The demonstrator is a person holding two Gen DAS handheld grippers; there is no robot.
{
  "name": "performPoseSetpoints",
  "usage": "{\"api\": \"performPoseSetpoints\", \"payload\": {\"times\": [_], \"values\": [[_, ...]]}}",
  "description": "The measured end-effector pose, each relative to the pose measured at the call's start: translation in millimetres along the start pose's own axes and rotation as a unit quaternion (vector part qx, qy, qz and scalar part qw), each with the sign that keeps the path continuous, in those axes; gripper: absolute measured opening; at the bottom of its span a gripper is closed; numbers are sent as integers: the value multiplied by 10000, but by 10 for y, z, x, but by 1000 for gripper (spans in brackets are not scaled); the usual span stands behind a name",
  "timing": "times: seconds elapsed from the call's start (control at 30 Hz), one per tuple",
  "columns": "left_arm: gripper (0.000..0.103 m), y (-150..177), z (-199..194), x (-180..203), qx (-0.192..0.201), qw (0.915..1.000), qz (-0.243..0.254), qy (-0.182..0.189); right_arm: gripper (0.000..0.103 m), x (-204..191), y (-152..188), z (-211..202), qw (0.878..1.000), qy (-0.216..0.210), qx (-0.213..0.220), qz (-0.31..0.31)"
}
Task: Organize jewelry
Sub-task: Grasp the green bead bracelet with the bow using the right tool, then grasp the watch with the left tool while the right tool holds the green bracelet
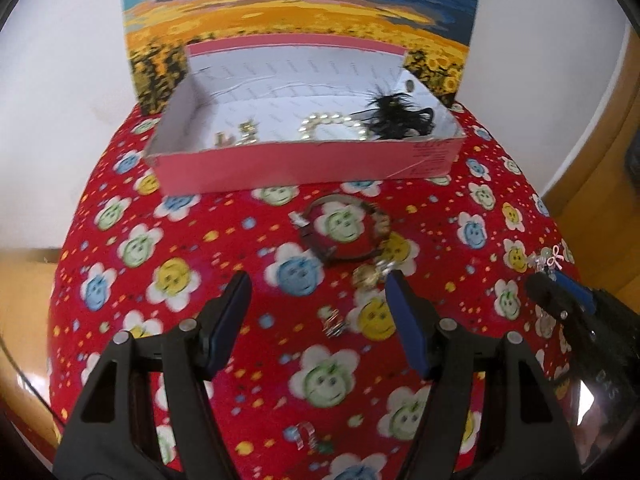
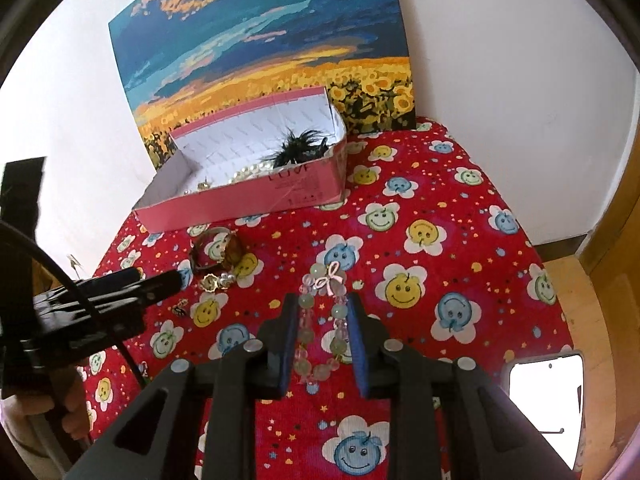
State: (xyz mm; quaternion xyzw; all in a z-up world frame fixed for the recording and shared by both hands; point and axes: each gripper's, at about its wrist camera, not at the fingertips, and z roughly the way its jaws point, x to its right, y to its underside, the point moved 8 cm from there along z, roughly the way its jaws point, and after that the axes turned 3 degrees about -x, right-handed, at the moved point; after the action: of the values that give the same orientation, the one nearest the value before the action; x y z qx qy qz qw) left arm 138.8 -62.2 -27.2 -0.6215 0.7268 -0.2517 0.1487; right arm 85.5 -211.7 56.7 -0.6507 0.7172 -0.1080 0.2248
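Right gripper (image 2: 323,316): you have it pinched on the bead bracelet (image 2: 320,320), a blue pad pressing each side of the loop, so both strands are caught and the pink bow end pokes out ahead of the tips

Bead bracelet: it sits between your right pads over the red flowered cloth (image 2: 460,280), well short of the box; whether its lower beads touch the cloth you cannot tell from here

Left gripper (image 1: 318,308): its jaws stand spread and hold nothing, poised over the loose pieces, which looks like a line-up for the next pick

Dark bangle (image 1: 344,232): it lies flat on the cloth just in front of the box, ahead of your left tips

Gold charm (image 1: 366,276): it rests just beside the bangle, close to your left gripper's right pad

Small clip (image 1: 334,322): it lies on the cloth between your spread left pads

Pink box (image 1: 304,164): it stands open-topped against the sunflower painting (image 1: 300,8), so you can drop pieces straight in

Already inside: a pearl bracelet (image 1: 332,124), a black feathery piece (image 1: 394,114) and small gold earrings (image 1: 240,134)

Judgement: sorting is partly done; several pieces are left on the cloth
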Motion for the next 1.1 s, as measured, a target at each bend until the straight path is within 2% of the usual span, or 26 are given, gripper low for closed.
{"api": "performPoseSetpoints", "payload": {"times": [0.23,0.4,0.5,0.63,0.7,1.1], "values": [[58,-133,233,255,-97,9995,295,57,26,81,-41,5,9999,-49,-17,117],[35,-181,422,402,-198,9986,485,43,26,111,-47,19,9998,-74,-43,176],[25,-196,511,429,-235,9984,516,43,26,126,-49,29,9997,-90,-61,210],[16,-226,566,438,-153,9983,563,-42,26,139,-46,38,9997,-106,-79,229],[3,-235,566,441,-120,9983,578,-24,26,139,-47,40,9996,-108,-76,237],[1,-203,370,364,51,9988,476,101,26,120,-58,18,9998,-65,-9,191]]}}
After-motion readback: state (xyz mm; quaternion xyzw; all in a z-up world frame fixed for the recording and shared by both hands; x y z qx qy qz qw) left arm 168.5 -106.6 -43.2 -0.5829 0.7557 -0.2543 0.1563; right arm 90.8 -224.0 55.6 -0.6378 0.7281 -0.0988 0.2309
